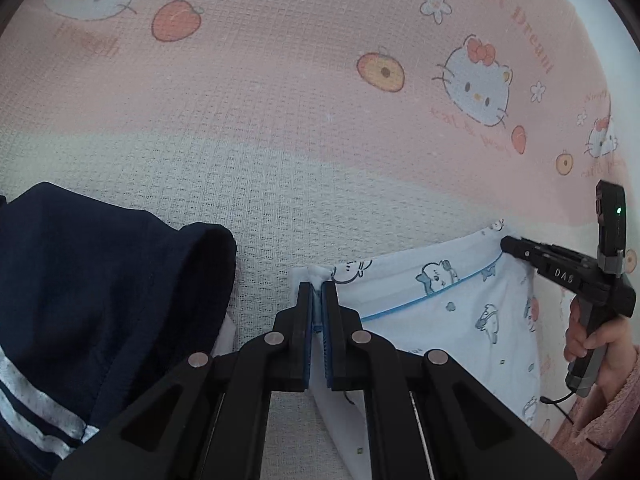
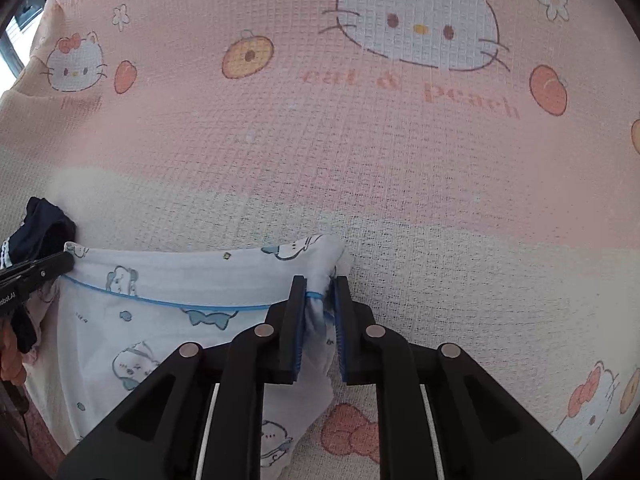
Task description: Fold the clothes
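Note:
A white garment [image 1: 440, 308] printed with small cartoon animals and edged by a thin blue line hangs stretched between both grippers. My left gripper [image 1: 317, 286] is shut on its left top corner. In the right wrist view the same garment [image 2: 180, 280] spreads to the left, and my right gripper [image 2: 320, 280] is shut on its bunched right corner. The right gripper [image 1: 506, 244] also shows at the garment's far edge in the left wrist view. The left gripper [image 2: 68, 260] shows at the left edge of the right wrist view.
A pink and white waffle-textured sheet [image 1: 280, 100] with cat and peach prints lies under everything. A navy garment [image 1: 100, 280] with white stripes lies in a heap at the left. A person's hand [image 1: 600, 344] in a fluffy pink sleeve [image 1: 608, 408] holds the right gripper's handle.

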A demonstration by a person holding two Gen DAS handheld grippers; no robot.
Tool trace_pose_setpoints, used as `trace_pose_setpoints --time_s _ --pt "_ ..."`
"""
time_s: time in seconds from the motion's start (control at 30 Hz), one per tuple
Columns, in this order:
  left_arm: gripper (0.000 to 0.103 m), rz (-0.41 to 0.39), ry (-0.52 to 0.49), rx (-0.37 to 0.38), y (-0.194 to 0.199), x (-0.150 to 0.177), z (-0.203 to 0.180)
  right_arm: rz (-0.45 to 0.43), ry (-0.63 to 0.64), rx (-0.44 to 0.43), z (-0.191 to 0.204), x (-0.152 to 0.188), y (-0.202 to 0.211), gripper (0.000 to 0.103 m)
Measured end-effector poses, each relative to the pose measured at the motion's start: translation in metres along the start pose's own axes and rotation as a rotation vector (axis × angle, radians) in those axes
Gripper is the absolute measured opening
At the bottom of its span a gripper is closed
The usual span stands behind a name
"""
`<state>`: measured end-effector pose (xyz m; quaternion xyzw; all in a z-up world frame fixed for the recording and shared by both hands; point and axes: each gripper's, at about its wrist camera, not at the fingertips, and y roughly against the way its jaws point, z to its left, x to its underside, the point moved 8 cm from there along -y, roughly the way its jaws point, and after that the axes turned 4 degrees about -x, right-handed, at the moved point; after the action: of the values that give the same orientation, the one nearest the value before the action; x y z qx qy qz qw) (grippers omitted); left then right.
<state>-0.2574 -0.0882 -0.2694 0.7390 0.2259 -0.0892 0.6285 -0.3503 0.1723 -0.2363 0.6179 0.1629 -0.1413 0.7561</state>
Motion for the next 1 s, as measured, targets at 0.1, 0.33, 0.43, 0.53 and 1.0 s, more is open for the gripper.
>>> trace_pose_setpoints --time_s 0.1,0.33,0.43,0.53,1.0 --pt "0.005 -0.008 0.01 -0.002 -0.004 0.0 0.004 -0.003 -0.035 -0.01 -0.004 -0.004 -0.008 0.024" --pt "0.017 -0.047 0.012 -0.048 0.015 -0.013 0.01 -0.126 -0.025 0.041 -0.012 -0.013 0.038 0.046" --pt "0.031 -0.087 0.008 -0.092 0.022 -0.018 0.012 -0.177 0.037 0.104 -0.005 -0.016 0.053 0.046" --pt "0.031 -0.098 -0.043 0.034 0.025 -0.012 -0.017 -0.098 0.101 -0.01 0.029 -0.008 0.036 0.046" --pt "0.023 -0.081 -0.026 0.065 0.012 -0.002 -0.027 -0.019 0.065 -0.034 0.019 -0.005 0.015 0.041"
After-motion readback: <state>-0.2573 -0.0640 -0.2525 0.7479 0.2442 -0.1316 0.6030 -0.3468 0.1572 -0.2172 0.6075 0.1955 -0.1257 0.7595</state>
